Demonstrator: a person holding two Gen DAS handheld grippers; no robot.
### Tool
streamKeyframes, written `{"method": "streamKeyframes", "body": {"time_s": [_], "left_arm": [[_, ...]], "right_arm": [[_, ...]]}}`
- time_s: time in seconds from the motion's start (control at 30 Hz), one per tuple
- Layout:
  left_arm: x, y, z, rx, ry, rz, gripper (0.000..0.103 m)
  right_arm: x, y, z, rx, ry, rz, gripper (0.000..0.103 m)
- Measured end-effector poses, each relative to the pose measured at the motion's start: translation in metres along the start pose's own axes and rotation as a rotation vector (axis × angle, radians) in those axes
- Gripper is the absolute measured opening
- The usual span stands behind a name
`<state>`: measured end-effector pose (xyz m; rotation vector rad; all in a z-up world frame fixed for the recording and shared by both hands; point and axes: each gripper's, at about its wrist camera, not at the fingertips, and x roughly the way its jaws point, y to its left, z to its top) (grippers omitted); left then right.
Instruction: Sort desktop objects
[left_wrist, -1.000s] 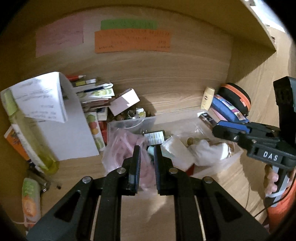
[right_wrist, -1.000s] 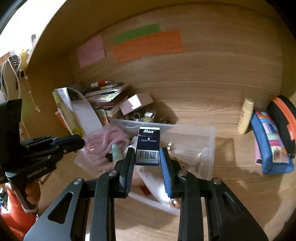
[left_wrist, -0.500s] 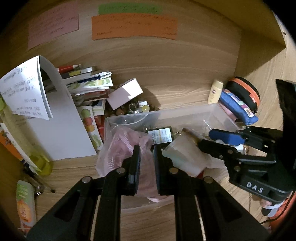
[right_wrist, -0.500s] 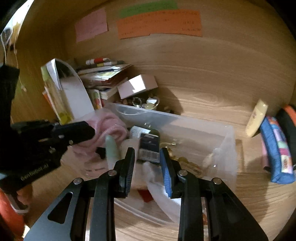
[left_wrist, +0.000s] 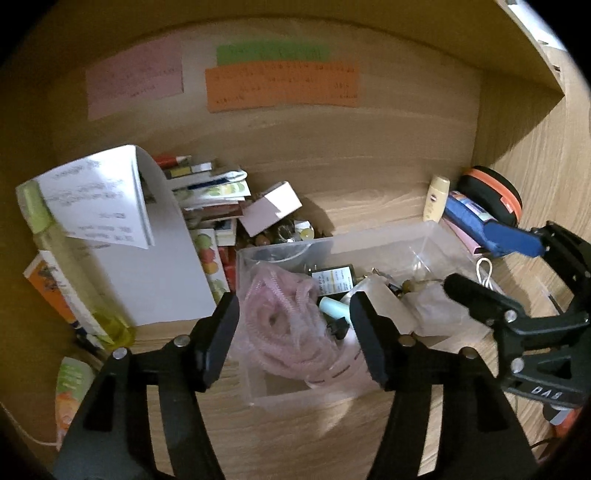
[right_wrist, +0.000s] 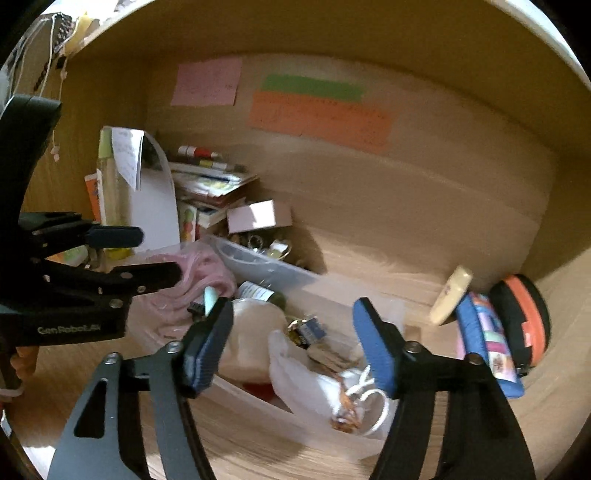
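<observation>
A clear plastic bin (left_wrist: 388, 236) stands on the wooden desk, also in the right wrist view (right_wrist: 258, 264). It holds a pink coiled cord in a bag (left_wrist: 288, 325), a dark bottle with a white label (left_wrist: 334, 277), a mint tube (left_wrist: 334, 308), white bags (right_wrist: 314, 373) and a small blue-and-white box (right_wrist: 308, 330). My left gripper (left_wrist: 293, 336) is open and empty, over the bin's near left end above the pink cord. My right gripper (right_wrist: 291, 343) is open and empty, above the bin's middle.
A stack of books and papers (left_wrist: 207, 192), a white box (left_wrist: 271, 208), a curled sheet (left_wrist: 107, 199) and a yellow-green bottle (left_wrist: 74, 266) lie left. A cream tube (left_wrist: 436, 197), blue pencil case (right_wrist: 487, 343) and orange-black case (right_wrist: 524, 317) sit right. Sticky notes (left_wrist: 280, 86) hang on the back wall.
Both grippers have opened. The right gripper let go of the small barcoded box, which now lies in the bin. Both grippers pulled back a little.
</observation>
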<state>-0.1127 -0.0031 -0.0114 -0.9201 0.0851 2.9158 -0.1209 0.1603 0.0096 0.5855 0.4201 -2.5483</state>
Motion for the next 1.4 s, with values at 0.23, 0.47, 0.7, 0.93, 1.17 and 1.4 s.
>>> {"method": "streamKeyframes", "body": {"time_s": [0.23,0.47,0.7,0.93,1.17,1.4], "left_arm": [[-0.026,0.001,-0.005,-0.015,-0.045,0.037,0.085],[-0.064,-0.005,-0.012,-0.018,-0.116,0.094,0.097],[-0.092,-0.017,-0.024,-0.017,-0.150,0.098,0.099],[-0.102,-0.030,-0.037,-0.029,-0.151,0.098,0.099],[-0.101,-0.038,-0.050,-0.042,-0.138,0.077,0.099],[-0.100,-0.043,-0.052,-0.037,-0.154,0.073,0.099]], "right_arm": [[-0.025,-0.008,0.001,0.037,-0.030,-0.020,0.083],[-0.057,-0.010,0.000,0.069,-0.080,-0.011,0.098],[-0.086,-0.003,-0.010,0.064,-0.109,-0.012,0.103],[-0.104,-0.002,-0.023,0.090,-0.106,0.008,0.103],[-0.113,-0.003,-0.030,0.099,-0.095,0.015,0.103],[-0.115,-0.005,-0.032,0.120,-0.093,0.019,0.103]]}}
